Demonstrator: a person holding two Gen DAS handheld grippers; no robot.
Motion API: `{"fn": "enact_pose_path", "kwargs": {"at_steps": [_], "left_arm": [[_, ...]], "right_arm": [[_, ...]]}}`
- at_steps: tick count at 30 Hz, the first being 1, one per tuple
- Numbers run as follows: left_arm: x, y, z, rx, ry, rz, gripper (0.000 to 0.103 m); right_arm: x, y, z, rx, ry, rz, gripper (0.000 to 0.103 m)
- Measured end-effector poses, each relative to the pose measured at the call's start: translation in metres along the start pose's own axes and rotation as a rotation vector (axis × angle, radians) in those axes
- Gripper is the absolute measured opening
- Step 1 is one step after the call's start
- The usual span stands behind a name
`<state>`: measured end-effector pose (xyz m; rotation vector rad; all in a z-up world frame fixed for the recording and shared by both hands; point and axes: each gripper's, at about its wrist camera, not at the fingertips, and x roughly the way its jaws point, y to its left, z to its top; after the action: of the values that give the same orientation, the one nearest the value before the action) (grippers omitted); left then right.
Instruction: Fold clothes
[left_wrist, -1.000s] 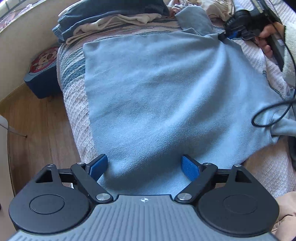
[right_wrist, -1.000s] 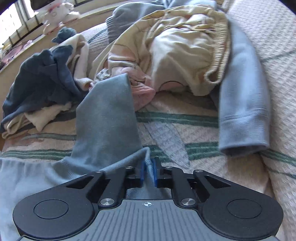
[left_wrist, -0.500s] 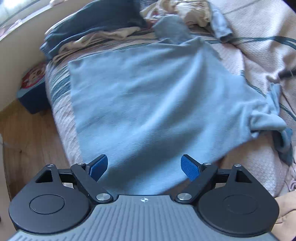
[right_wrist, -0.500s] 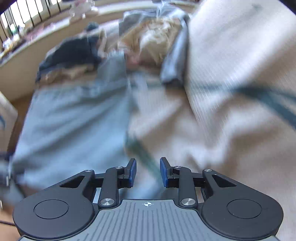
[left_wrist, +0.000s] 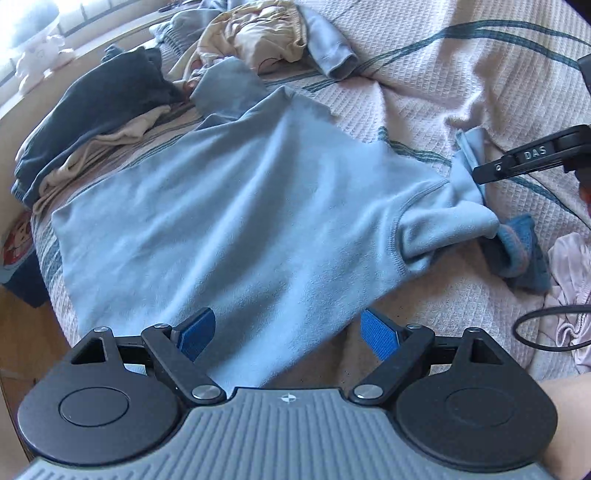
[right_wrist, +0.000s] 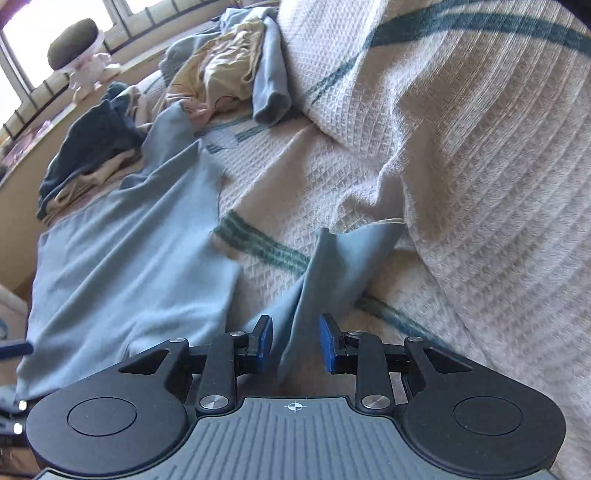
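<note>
A light blue sweatshirt lies spread flat on the bed, its hem toward the bed's left edge. My left gripper hovers open over its near edge, nothing between the pads. The crumpled sleeve lies at the right, and my right gripper's finger reaches in beside its cuff. In the right wrist view the right gripper stands narrowly open with a raised fold of that sleeve between the jaws; the pads do not press it. The sweatshirt body spreads to its left.
A pile of dark blue and cream clothes lies at the far side of the bed. A blue knitted item, a pink garment and a black cable lie at the right. Wooden floor shows past the bed's left edge.
The right gripper let go of the far sleeve, opened a little and swung across the bed to the near sleeve. The left gripper stayed open and shifted along the sweatshirt's near edge while rolling.
</note>
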<state>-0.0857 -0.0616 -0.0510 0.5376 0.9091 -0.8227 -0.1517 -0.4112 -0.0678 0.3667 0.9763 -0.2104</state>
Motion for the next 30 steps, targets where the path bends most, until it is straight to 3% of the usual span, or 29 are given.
{"fn": "enact_pose_path", "kwargs": {"at_steps": [2, 4, 9, 15, 19, 24, 27, 30], "left_arm": [[0.001, 0.004, -0.001, -0.023, 0.005, 0.009, 0.085], [0.001, 0.007, -0.002, -0.039, 0.004, 0.017, 0.085], [0.005, 0.012, -0.004, -0.058, 0.018, 0.03, 0.085], [0.004, 0.009, -0.005, -0.033, 0.006, 0.036, 0.085], [-0.003, 0.011, -0.01, -0.048, -0.014, 0.038, 0.085], [-0.011, 0.025, -0.016, -0.126, -0.03, 0.058, 0.086], [-0.014, 0.033, -0.019, -0.157, -0.033, 0.078, 0.086], [-0.015, 0.043, -0.023, -0.19, -0.026, 0.089, 0.086]], "right_arm": [[0.008, -0.001, 0.001, -0.004, 0.005, -0.033, 0.024], [0.011, -0.003, -0.001, -0.001, 0.005, -0.054, 0.003], [-0.029, -0.008, -0.008, 0.021, -0.065, 0.006, 0.003], [-0.113, 0.037, 0.011, -0.028, -0.242, 0.306, 0.003], [-0.143, 0.096, 0.035, -0.19, -0.338, 0.482, 0.003], [-0.101, 0.183, 0.06, -0.409, -0.291, 0.569, 0.003], [-0.054, 0.222, 0.065, -0.486, -0.224, 0.546, 0.016], [-0.035, 0.223, 0.064, -0.493, -0.184, 0.479, 0.03]]}}
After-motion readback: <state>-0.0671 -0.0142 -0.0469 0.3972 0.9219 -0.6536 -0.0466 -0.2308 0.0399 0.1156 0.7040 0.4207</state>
